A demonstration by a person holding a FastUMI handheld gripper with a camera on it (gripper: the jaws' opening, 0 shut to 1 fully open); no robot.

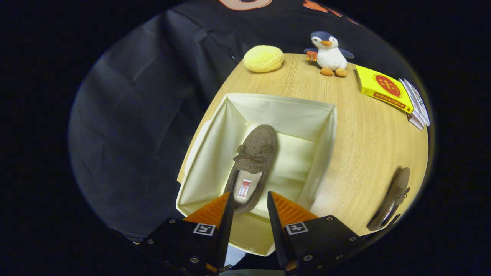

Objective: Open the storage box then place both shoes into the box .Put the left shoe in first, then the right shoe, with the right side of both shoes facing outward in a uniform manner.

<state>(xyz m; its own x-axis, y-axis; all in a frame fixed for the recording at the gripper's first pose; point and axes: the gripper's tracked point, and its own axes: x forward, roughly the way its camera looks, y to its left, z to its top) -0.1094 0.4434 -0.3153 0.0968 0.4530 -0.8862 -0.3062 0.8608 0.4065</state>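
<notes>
The cream fabric storage box (215, 153) stands open on the wooden table (368, 145). A brown fuzzy shoe (255, 153) with a small bow lies lengthwise inside it, sole down, with its toe toward the far wall. My gripper (249, 196) hangs over the box's near rim. The shoe's heel sits between the fingertips, and both fingers press against its sides. A second brown shoe (392, 199) lies on the table to the right of the box, well apart from the fingers.
At the table's far edge sit a yellow bun-shaped plush (264, 58), a penguin plush (329, 53) and a yellow flat box (383, 89) beside a few white packs (416, 103). Black cloth hangs beyond the table's left edge.
</notes>
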